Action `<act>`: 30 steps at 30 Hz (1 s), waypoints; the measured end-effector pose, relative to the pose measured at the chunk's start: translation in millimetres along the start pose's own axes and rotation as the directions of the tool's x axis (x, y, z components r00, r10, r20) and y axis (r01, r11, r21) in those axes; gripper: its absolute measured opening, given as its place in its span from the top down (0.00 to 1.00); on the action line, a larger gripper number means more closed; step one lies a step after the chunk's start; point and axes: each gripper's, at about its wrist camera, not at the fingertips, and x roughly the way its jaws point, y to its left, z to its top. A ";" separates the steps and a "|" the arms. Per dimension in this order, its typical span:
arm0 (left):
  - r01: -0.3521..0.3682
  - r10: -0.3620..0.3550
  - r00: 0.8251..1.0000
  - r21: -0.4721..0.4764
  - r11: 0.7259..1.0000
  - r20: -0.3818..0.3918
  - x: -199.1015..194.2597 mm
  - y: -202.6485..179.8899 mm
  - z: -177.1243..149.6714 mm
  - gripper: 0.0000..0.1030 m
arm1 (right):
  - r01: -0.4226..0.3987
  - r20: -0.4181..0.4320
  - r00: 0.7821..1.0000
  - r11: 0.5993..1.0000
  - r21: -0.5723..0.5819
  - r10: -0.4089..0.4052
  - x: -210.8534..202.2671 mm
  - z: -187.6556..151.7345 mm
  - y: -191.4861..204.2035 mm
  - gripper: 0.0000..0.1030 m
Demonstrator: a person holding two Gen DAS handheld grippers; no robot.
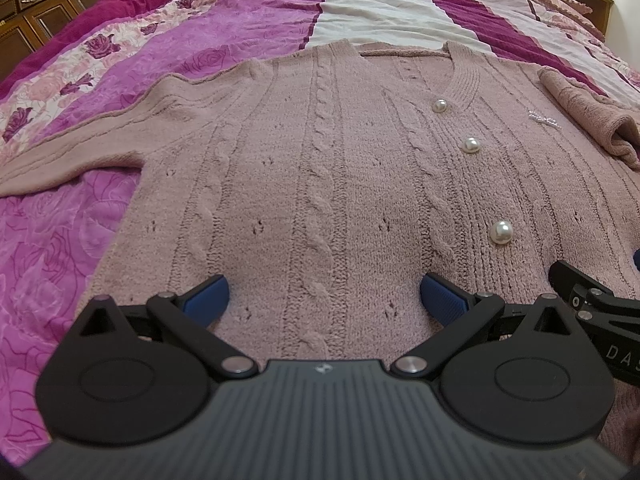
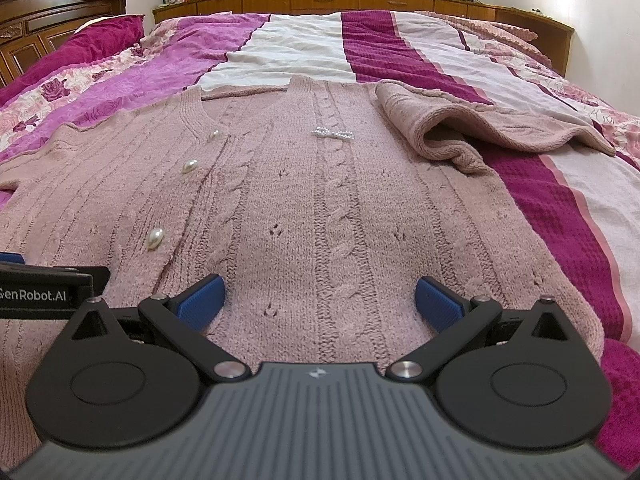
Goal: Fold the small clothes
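Dusty-pink cable-knit cardigan (image 1: pixel 320 160) lies flat, front up, on bed with magenta, floral and white striped bedspread (image 1: pixel 224 36). Three round pearl buttons (image 1: pixel 471 145) run down its placket. Left sleeve (image 1: pixel 72 156) extends leftward. Left tool (image 1: pixel 324 300) over the hem, blue-padded fingers (image 1: pixel 208 296) spread wide, holding nothing. Second black tool (image 1: pixel 592 304) at right edge.
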 end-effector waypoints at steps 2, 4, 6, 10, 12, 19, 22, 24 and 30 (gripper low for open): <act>0.000 0.000 1.000 0.000 1.000 -0.003 -0.8 0.9 2.2 0.00 | -0.001 -0.003 1.000 1.000 0.000 0.001 -1.2 0.9 1.2 0.00; 0.000 0.000 1.000 0.001 1.000 -0.008 -1.0 0.9 3.3 0.00 | -0.002 -0.006 1.000 1.000 0.001 0.002 -0.4 4.5 0.1 0.00; 0.002 -0.002 1.000 0.002 1.000 -0.010 -0.1 1.2 3.5 0.00 | -0.001 -0.009 1.000 1.000 0.001 0.001 0.8 5.6 0.4 0.00; 0.003 -0.003 1.000 0.001 1.000 -0.013 1.0 1.4 2.9 0.00 | -0.001 -0.013 1.000 1.000 0.000 0.001 -0.1 3.5 0.2 0.00; 0.003 -0.003 1.000 0.001 1.000 -0.014 1.2 1.4 2.8 0.00 | -0.004 -0.017 1.000 1.000 0.001 0.004 0.1 4.4 -0.7 0.00; 0.004 -0.004 1.000 0.000 1.000 -0.027 2.5 0.8 4.4 0.00 | -0.009 -0.029 1.000 1.000 0.000 0.009 0.8 6.1 -1.1 0.00; 0.011 -0.010 0.999 0.003 1.000 -0.037 2.9 1.5 5.8 0.00 | -0.017 -0.046 0.999 1.000 0.003 0.018 2.1 9.5 -2.2 0.00; 0.018 -0.018 0.999 0.006 1.000 -0.049 3.7 2.6 7.9 0.00 | -0.025 -0.059 0.998 1.000 0.007 0.026 2.1 11.9 -3.4 0.00; 0.027 -0.025 0.997 0.018 0.999 -0.070 5.4 3.3 12.1 0.00 | -0.059 -0.087 0.994 0.998 0.025 0.061 1.7 18.8 -9.7 0.00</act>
